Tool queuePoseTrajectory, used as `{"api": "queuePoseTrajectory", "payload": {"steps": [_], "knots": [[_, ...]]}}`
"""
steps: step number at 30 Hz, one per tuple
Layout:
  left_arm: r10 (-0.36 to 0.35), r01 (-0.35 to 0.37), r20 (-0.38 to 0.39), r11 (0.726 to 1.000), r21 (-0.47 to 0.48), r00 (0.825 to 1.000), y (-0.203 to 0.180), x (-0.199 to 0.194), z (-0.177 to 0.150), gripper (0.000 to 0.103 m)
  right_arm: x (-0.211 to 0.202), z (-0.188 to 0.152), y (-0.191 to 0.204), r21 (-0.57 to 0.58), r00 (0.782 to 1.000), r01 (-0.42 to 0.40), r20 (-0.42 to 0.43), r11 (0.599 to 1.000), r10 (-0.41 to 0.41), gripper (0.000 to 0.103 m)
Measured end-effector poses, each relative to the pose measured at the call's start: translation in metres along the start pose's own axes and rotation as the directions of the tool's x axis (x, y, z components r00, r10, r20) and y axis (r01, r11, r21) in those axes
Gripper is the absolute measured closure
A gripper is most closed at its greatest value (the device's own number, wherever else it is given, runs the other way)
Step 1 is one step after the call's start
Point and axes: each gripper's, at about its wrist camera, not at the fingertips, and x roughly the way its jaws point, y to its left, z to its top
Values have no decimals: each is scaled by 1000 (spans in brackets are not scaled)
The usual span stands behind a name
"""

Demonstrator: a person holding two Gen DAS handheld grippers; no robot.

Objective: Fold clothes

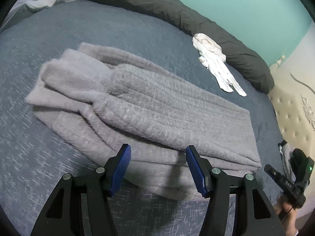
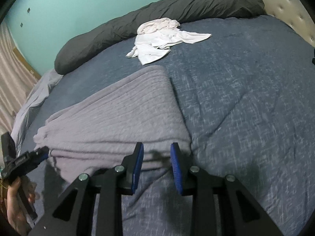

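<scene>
A grey fuzzy ribbed sweater (image 1: 149,106) lies folded into a long strip on the blue bedspread (image 1: 39,157), its sleeves tucked over at the far left end. My left gripper (image 1: 158,147) hovers open over the sweater's near edge, and nothing is between its blue pads (image 1: 123,167). In the right wrist view the same sweater (image 2: 118,114) runs away from me. My right gripper (image 2: 157,145) stands at its near right corner with its jaws a narrow gap apart and holding nothing. Each view shows the other gripper at its edge, held by a hand (image 2: 17,206).
A crumpled white garment (image 2: 159,37) lies farther back on the bed, against a long dark pillow (image 2: 157,13). A beige tufted headboard (image 1: 291,106) borders one side, a teal wall (image 2: 69,5) stands behind, and curtains (image 2: 9,68) hang at the left.
</scene>
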Motion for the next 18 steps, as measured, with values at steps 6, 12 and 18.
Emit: {"api": "queuePoseTrajectory", "payload": {"steps": [6,12,18], "knots": [[42,-40,122,999,-16,992,11,-27,16,41,-5,-14,3,19,998,-62,1,998,62,74],[57,-52,136,998,-40,989,17,-21,30,41,-3,-21,10,19,993,-115,-20,993,116,74],[164,-166,89,986,17,982,12,5,26,41,-11,-21,9,20,988,-151,-6,988,151,74]]}}
